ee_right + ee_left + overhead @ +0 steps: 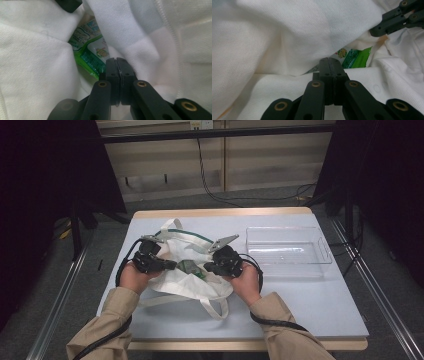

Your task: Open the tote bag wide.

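A white cloth bag (187, 272) lay in the middle of the high view, on the left half of a pale blue table (310, 300). Its mouth was pulled open, and a green packet (191, 267) showed inside the gap. In the left gripper view the green packet (356, 58) peeked out between two folds of white cloth, just past the jaw tips. In the right gripper view the packet (90, 51) sat deep in the opening, at the left of the jaws.

The left gripper (169, 265) was at the left side of the bag's mouth. Its jaws were pressed tight together, pinching the white cloth (287, 45) at the edge. The right gripper (210, 266) was at the right side of the mouth. Its jaws were squeezed together too, with a thin bit of the cloth (150, 50) caught between them.

The bag's long straps (212, 307) trailed toward the bottom of the frame. A clear plastic tray (324, 251) stood at the right, apart from the bag.
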